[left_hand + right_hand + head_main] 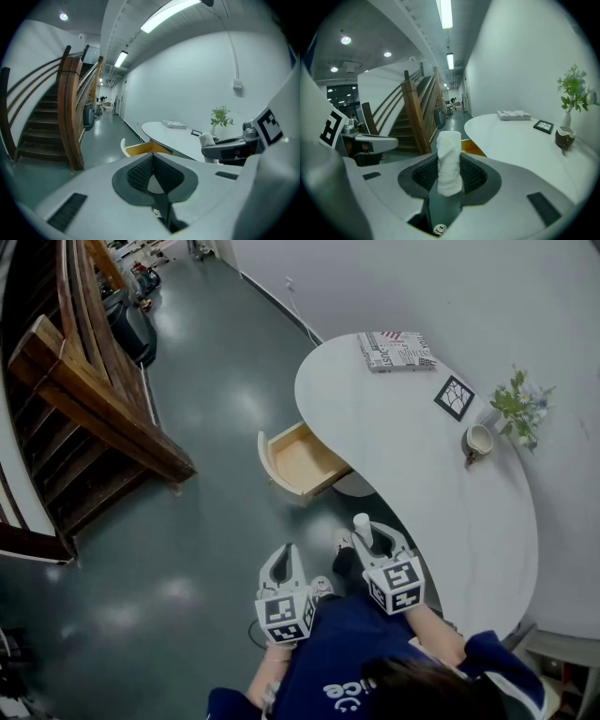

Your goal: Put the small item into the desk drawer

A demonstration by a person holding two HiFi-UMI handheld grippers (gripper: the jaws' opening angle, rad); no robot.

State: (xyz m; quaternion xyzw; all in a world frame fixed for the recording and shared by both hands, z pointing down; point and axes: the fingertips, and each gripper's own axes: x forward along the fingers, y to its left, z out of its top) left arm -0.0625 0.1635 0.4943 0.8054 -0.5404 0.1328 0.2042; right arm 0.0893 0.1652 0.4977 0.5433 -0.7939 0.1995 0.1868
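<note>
A small white rolled cloth (362,526) stands upright between the jaws of my right gripper (372,538), which is shut on it just off the near edge of the white desk (422,474). In the right gripper view the roll (449,150) fills the gap between the dark pads (474,176). The wooden drawer (298,463) hangs open from the desk's left side, ahead of both grippers; its yellow inside shows past the roll (472,149). My left gripper (284,554) hovers over the floor to the left, its tips together with nothing in them (151,159).
On the desk lie a magazine (396,350), a small framed picture (455,397), a mug (479,440) and a potted plant (520,407) by the wall. A wooden staircase (94,399) rises at the left over the dark glossy floor (206,549).
</note>
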